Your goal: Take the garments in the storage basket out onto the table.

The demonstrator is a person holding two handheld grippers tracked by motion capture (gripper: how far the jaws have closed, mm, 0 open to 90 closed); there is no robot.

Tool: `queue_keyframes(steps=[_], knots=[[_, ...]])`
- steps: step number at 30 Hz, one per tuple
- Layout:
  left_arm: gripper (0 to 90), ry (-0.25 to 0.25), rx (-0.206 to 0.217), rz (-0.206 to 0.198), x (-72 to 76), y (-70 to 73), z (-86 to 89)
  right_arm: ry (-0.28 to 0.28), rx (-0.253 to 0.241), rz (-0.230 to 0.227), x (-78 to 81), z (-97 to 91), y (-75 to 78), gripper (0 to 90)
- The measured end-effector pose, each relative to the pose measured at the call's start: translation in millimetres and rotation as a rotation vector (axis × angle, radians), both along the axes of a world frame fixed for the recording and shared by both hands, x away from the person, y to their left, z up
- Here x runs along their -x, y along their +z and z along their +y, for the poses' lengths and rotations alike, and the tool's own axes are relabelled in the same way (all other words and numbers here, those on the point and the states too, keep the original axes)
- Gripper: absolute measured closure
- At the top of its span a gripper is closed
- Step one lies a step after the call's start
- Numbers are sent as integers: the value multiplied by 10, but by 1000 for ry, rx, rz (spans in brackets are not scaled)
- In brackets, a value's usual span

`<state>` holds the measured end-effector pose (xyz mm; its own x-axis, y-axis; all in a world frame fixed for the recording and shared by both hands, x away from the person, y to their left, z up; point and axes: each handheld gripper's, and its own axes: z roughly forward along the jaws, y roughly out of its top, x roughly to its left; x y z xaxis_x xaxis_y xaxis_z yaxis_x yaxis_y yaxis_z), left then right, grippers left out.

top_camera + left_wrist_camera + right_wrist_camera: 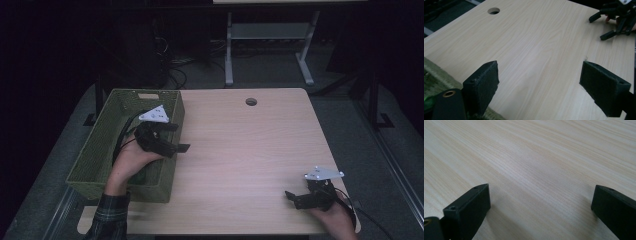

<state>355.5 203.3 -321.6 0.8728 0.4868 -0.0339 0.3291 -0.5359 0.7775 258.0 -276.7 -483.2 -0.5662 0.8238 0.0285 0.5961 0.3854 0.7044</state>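
Observation:
My left gripper (pixel 181 136) hovers over the right rim of a green woven basket (pixel 92 150), with its jaws pointing right across the table. It is open and nothing lies between the pads (pixel 484 82). In the left gripper view the left gripper (pixel 540 67) faces bare wood, and the basket's edge (pixel 434 72) shows at lower left. My right gripper (pixel 292 199) rests low near the table's front right corner, jaws pointing left. It is open and holds nothing, as the right gripper view shows between the right gripper (pixel 541 190) jaws. The right gripper (pixel 597 28) also appears far off.
The light wooden table (pixel 240 150) has a round cable hole (pixel 251 101) near its far edge, also seen as the hole (pixel 493 10). The basket takes up the table's left side. Behind the table stand a white desk frame (pixel 229 50) and floor cables (pixel 175 70).

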Motion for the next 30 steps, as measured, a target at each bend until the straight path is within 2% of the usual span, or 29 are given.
queue_keyframes(steps=[4,14,19,23,30], knots=[[151,24,4,-1,-30,-3,89,0,0,0,0,0,0,17],[192,101,-19,-7,-75,-21,323,0,0,0,0,0,0,18],[217,146,-40,-12,-90,-38,435,0,0,0,1,0,0,17],[234,179,-77,-17,-105,-60,529,0,0,1,1,0,0,17],[278,213,-83,-4,-130,-103,658,0,0,0,0,0,0,17]])
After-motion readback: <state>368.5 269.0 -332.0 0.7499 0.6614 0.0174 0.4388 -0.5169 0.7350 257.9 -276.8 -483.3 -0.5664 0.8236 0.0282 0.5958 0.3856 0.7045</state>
